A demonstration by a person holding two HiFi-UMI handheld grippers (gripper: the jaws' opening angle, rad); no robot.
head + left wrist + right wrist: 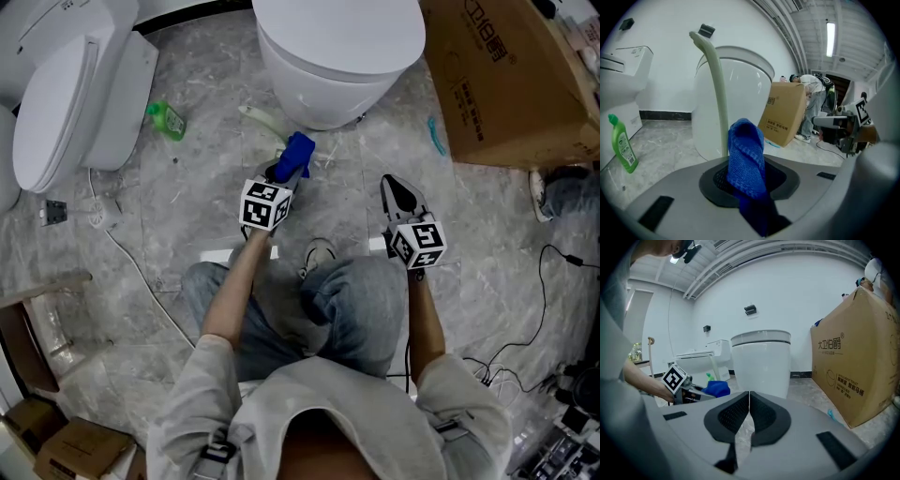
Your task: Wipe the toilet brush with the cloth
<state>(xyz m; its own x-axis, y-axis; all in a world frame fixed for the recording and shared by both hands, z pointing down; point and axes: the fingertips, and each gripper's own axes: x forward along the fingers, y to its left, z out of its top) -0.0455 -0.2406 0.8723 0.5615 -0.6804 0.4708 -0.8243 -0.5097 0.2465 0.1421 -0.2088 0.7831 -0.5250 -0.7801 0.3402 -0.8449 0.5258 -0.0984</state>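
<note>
A blue cloth (298, 155) is pinched in my left gripper (286, 171), which is shut on it. In the left gripper view the cloth (746, 159) stands up folded between the pads. Just behind it rises the pale green handle of the toilet brush (715, 79). In the head view the toilet brush (262, 120) lies against the base of the white toilet (337, 47), just beyond the cloth; its head is hidden. My right gripper (398, 192) hangs further right, shut on nothing. In the right gripper view its pads meet (749, 401), and the cloth (716, 388) shows at left.
A green bottle (167, 120) lies on the grey floor beside a second toilet (66, 103) at left. A large cardboard box (516, 84) stands at right, a small turquoise item (436, 136) beside it. Cables (141, 272) run across the floor. My knees are below the grippers.
</note>
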